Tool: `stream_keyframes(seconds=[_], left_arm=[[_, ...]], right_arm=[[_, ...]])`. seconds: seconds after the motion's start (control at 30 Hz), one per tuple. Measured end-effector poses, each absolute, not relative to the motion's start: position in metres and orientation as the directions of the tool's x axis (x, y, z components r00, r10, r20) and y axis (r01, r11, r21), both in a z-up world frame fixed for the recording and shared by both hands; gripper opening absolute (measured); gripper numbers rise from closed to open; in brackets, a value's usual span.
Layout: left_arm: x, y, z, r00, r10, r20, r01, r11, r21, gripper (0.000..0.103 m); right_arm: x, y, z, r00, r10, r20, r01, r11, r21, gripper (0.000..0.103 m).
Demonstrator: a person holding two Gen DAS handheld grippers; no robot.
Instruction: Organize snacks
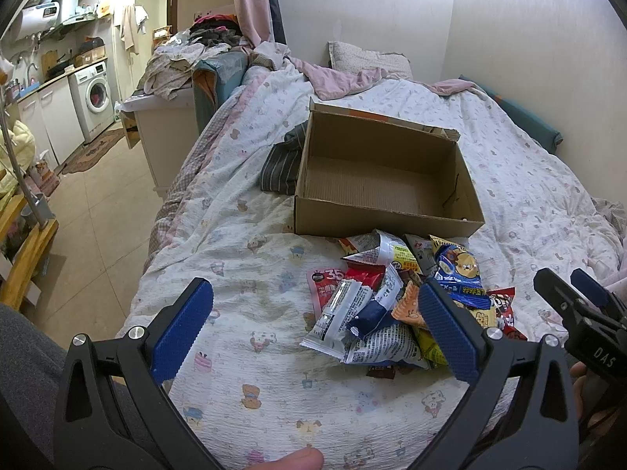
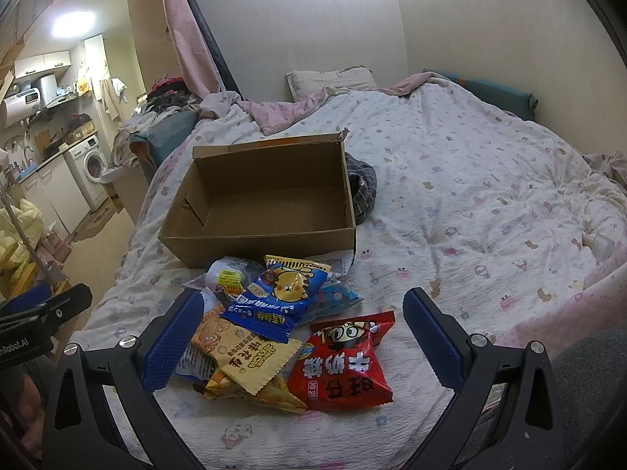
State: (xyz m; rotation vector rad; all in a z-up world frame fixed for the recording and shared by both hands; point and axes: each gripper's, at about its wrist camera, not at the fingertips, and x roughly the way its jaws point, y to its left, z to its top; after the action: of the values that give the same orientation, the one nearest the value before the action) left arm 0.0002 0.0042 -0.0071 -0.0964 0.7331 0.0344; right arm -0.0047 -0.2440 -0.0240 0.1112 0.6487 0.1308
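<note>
Presently, both tools stand with jaws spread wide, gripping nothing. The snack pile (image 2: 274, 325) lies on the printed quilt (image 2: 470, 203), just in front of the empty cardboard box (image 2: 258, 243). The right gripper (image 2: 303, 337) hovers over the pile; the left gripper (image 1: 313, 329) has it near its right finger. The pink packet (image 1: 327, 280) reads "35"; the blue packet (image 2: 274, 301) and the red packet (image 2: 345, 368) bear Chinese characters.
</note>
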Motion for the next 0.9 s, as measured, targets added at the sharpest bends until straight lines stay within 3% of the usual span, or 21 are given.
stream_keyframes(seconds=[0.9], left_arm=[[0.0013, 0.0059, -0.0107, 0.741, -0.003, -0.671, -0.068, 0.995, -0.079, 0.103]], right_arm=[[-0.0041, -0.2442, -0.0242, 0.787, 0.159, -0.596, -0.088, 0.985, 0.145, 0.103]])
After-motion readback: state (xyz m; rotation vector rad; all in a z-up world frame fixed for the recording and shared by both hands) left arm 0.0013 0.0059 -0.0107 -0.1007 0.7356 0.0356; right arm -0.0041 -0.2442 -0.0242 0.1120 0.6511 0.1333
